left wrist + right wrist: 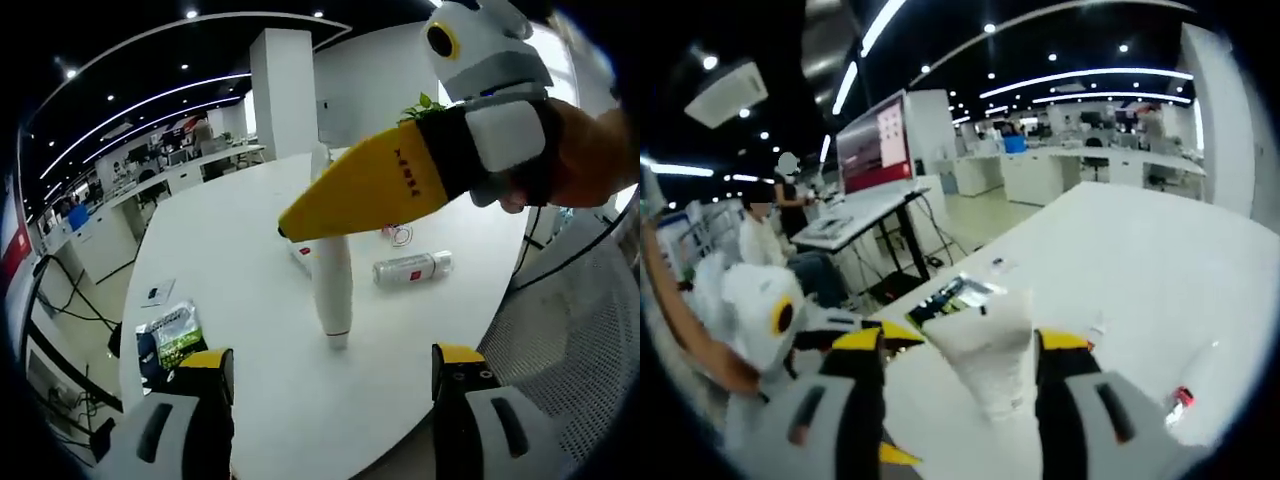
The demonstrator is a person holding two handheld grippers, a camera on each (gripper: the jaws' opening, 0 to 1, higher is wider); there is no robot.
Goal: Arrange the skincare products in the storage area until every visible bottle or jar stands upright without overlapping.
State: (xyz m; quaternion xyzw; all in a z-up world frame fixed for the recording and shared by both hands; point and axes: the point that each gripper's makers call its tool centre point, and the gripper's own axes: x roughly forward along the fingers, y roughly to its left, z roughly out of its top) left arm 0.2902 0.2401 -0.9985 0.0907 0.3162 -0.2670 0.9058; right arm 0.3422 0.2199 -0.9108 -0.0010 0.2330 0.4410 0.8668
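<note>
the white tube (333,285) is held upright, cap down on the table (230,250), between the closed jaws of the right gripper (958,375); beside the tube, a bottle (412,268) lies flat. the left gripper (332,365), jaws wide and holding nothing, is nearer it.

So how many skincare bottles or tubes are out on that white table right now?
2 clearly: a white tube standing cap-down mid-table, pinched near its top by the right gripper, and a clear bottle lying on its side behind it. Others may be hidden behind the gripper.
</note>
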